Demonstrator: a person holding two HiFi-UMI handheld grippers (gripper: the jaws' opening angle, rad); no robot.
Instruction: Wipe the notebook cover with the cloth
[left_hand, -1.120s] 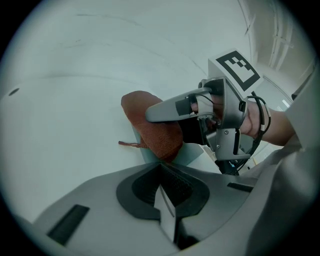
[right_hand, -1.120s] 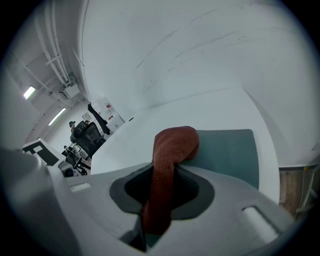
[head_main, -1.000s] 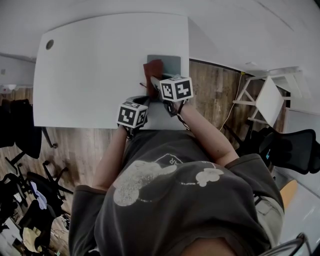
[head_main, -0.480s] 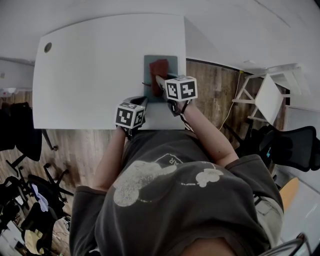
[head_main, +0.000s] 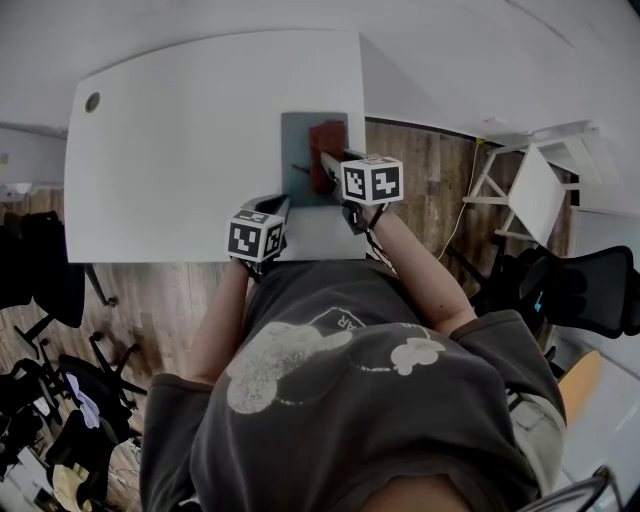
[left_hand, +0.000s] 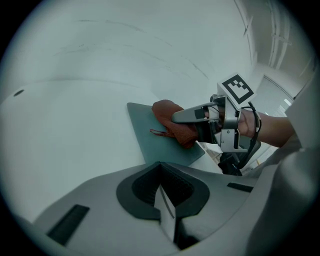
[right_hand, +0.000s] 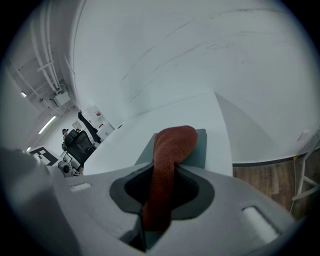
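On notebook (head_main: 296, 140), long axis front-to-back, cloth (head_main: 326, 145) pinched in right tool (head_main: 328, 165); left tool (left_hand: 163, 206) closed.

A white table (head_main: 180, 150) stands on wood-plank floor (head_main: 430, 170), black office chairs (head_main: 585, 295) (one each side) nearby.

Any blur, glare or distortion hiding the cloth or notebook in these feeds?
Head view: sharp, dim even light, fisheye bends the table edges; cloth and notebook read clearly. Left gripper view: dark circular vignette, heavy barrel distortion, no glare. Right gripper view: same vignette, cloth in focus, no motion blur.
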